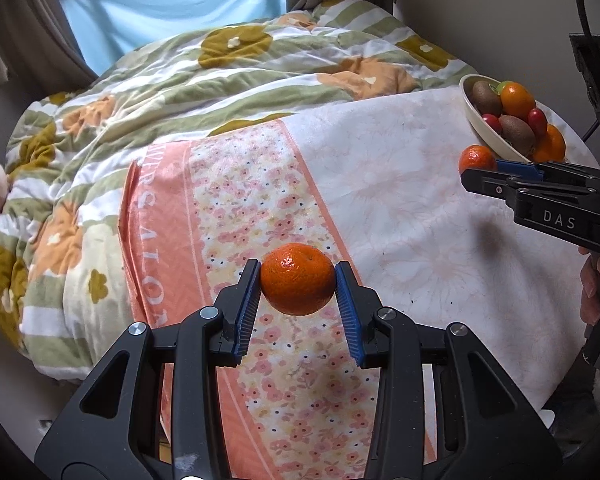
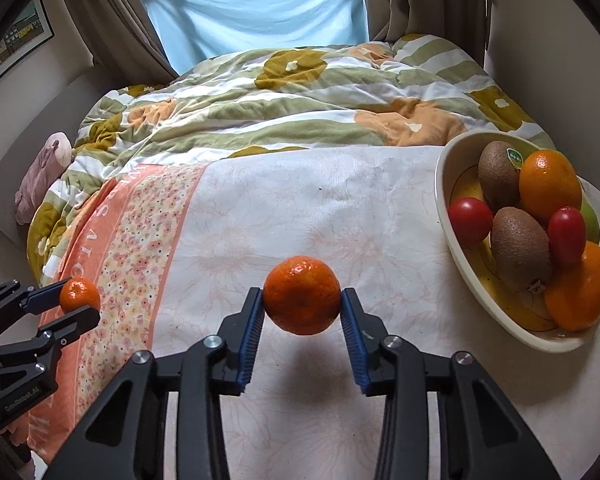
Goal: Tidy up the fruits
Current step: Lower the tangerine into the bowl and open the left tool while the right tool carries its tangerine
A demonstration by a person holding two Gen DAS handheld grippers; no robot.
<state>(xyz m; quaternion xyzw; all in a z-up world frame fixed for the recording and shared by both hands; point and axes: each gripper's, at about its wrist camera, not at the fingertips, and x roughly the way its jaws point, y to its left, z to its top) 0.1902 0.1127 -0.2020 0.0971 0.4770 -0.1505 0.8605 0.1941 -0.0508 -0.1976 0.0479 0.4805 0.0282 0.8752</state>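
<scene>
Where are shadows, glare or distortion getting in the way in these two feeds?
Left wrist view: fisheye bends the quilt; small glare spots on the held mandarin, which stays sharp. Right wrist view: a soft shadow lies on the towel under the second mandarin; window light is diffuse; the bowl is stretched near the edge.

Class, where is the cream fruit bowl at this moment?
The cream fruit bowl sits at the right of the right wrist view, on the pale floral towel, right of the right tongs.

Bed [image 2: 260, 92] (floral quilt [image 2: 300, 120]), towel [image 2: 300, 208], fruit bowl [image 2: 444, 184].
</scene>
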